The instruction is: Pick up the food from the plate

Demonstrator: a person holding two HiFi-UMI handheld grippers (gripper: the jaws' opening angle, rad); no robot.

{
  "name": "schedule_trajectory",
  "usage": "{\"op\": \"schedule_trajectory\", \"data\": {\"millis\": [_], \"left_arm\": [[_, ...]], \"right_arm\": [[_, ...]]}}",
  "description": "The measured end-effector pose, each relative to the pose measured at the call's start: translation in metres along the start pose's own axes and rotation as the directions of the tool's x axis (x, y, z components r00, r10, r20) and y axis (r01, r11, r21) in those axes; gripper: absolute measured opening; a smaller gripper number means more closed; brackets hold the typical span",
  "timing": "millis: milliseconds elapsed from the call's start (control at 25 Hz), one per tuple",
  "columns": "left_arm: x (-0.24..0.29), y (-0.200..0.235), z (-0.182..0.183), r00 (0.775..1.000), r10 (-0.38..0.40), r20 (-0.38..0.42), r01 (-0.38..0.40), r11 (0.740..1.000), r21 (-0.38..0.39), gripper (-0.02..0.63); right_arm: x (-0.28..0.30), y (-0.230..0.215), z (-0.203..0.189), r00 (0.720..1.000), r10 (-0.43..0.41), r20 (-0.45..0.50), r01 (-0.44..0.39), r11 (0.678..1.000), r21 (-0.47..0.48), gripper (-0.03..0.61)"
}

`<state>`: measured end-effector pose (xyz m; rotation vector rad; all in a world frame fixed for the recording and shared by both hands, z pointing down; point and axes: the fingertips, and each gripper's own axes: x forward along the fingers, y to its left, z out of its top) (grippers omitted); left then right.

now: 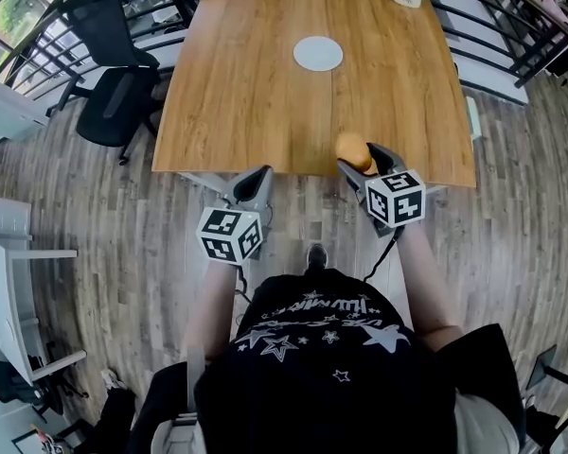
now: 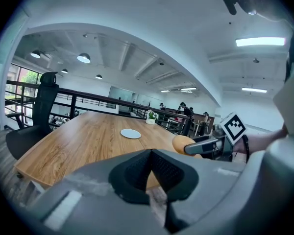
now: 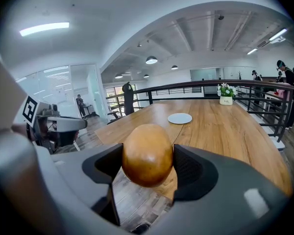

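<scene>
Since my right gripper [image 1: 360, 158] clamps the golden-brown oval food [image 3: 147, 153] off the round white plate [image 1: 318, 53], left gripper [image 2: 150, 169] closed empty, I judge pickup done; next: hold pressure.

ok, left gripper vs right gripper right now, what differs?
Jaws: the left gripper has its pads together; the right gripper has them spread wide. Load: the left gripper holds nothing; the right gripper is clamped on the round brown food. Shared: both sit at the table's near edge, pointing across it.
</scene>
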<state>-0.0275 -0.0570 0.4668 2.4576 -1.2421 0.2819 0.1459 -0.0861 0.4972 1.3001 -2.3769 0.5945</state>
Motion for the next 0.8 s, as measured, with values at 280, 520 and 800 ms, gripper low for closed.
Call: {"op": "schedule_trajectory", "data": {"millis": [280, 520, 800], "left_arm": [[-0.038, -0.013, -0.012, 1.0, -0.024, -0.002, 0.024, 1.0, -0.003, 0.002], [-0.089, -0.015, -0.028, 0.999, -0.037, -0.007, 0.037, 0.999, -0.011, 0.002], [-0.139, -0.03, -0.041, 0.999, -0.047, 0.008, 0.047, 0.999, 0.005, 0.002]], "right_arm": [[-0.026, 0.031, -0.015, 1.0, -0.026, 0.005, 0.026, 0.999, 0.027, 0.324], [-0.049, 0.08, -0.031, 0.999, -0.044, 0.014, 0.044, 0.998, 0.036, 0.324], [-0.084, 0.118, -0.048, 0.996, -0.075, 0.042, 0.073, 0.997, 0.039, 0.324]]}}
